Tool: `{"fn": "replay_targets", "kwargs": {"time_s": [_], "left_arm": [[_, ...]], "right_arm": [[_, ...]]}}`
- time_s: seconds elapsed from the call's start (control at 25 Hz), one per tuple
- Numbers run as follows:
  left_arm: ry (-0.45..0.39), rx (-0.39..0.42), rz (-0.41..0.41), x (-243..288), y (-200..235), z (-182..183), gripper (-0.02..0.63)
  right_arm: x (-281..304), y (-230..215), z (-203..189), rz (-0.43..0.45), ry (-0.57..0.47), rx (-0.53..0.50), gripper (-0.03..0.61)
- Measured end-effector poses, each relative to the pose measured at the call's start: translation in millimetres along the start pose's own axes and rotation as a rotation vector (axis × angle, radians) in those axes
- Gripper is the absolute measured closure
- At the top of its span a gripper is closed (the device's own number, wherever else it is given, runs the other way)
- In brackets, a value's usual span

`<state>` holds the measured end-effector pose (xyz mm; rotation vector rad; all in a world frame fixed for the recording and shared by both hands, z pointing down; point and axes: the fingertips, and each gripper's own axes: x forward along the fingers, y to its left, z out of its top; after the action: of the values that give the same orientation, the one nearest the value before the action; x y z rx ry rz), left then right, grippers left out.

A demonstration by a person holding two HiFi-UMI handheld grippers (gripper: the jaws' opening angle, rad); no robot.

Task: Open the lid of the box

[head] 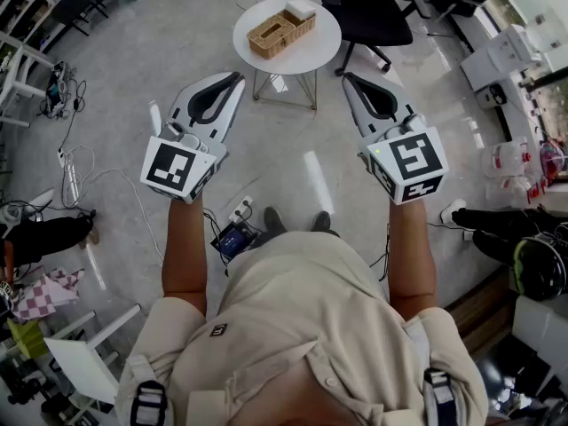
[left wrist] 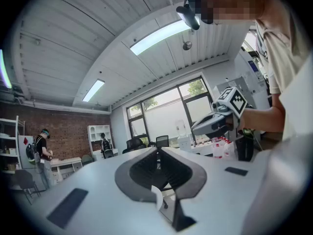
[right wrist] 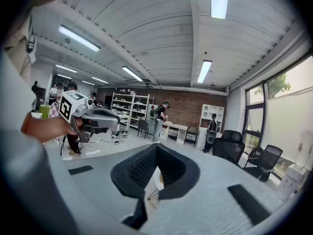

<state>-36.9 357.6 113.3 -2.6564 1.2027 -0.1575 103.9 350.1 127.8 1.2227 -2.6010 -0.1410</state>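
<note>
Head view: two grippers side by side over floor, left gripper (head: 238,79) and right gripper (head: 347,78), each clenched tip to tip, nothing between jaws. Beyond tips, one round white table (head: 312,50) carrying one wicker box (head: 271,35), untouched. One black chair (head: 373,11) behind. Box shows only here. Both gripper views add far brick wall (right wrist: 183,106).

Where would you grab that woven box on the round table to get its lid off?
Probably the lid at its near long edge, from above: the woven box sits flat on the round table, slotted top facing up. One jaw in the slot, one outside, might work. Any hinge is too small to see.
</note>
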Motion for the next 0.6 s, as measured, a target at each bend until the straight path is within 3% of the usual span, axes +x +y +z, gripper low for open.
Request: {"fn": "replay_targets", "kwargs": {"time_s": [0.6], "left_arm": [[0.002, -0.01, -0.015, -5, 32, -17, 0.589]], "right_arm": [[32, 9, 0, -0.018, 0.012, 0.005, 0.588]]}}
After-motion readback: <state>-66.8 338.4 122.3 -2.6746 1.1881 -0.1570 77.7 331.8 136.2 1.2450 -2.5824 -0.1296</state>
